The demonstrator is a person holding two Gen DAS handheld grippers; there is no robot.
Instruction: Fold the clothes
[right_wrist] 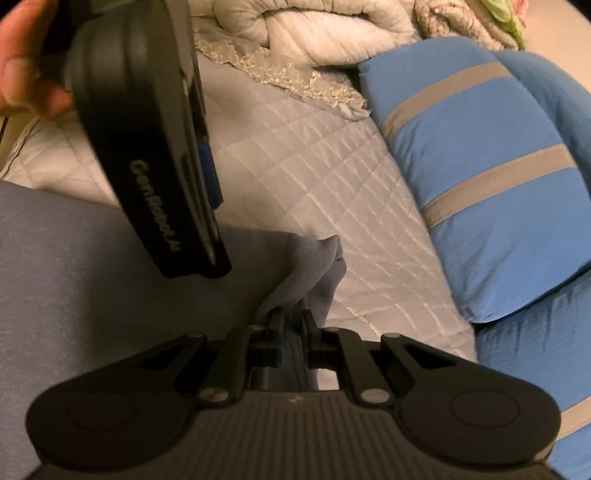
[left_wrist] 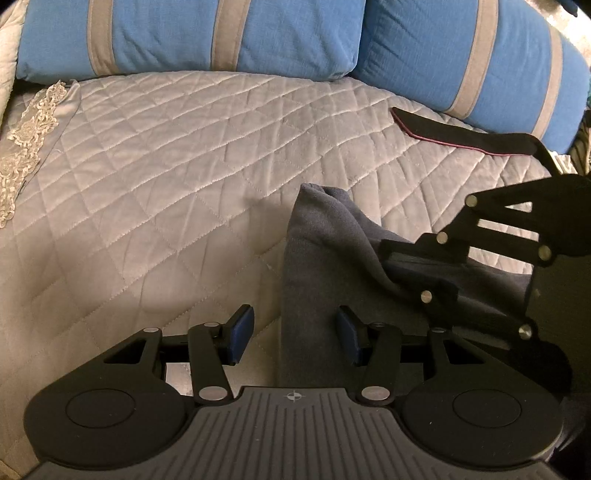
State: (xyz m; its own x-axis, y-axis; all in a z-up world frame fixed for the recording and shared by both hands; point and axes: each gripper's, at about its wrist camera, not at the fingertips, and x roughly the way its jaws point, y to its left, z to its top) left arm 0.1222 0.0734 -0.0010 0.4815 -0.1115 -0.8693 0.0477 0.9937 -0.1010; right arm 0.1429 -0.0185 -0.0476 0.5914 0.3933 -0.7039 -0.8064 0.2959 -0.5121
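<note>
My left gripper [left_wrist: 291,334] nearest lens: jaws half-wide, nothing pinched, straddling left edge of grey garment [left_wrist: 321,266]. Garment lies on quilted bedspread [left_wrist: 166,166], near right side, bunched, corner peaked up, no flat fold visible. My right gripper [right_wrist: 291,328]: jaws narrow, grey cloth fold between them; whether pads press it I cannot tell from blurred view. Blue striped pillows [left_wrist: 192,33] behind, dark strap [left_wrist: 454,134] beside them. My read: fold under way, not finished; cloth needs laying flat, smoothing, further folds.
</note>
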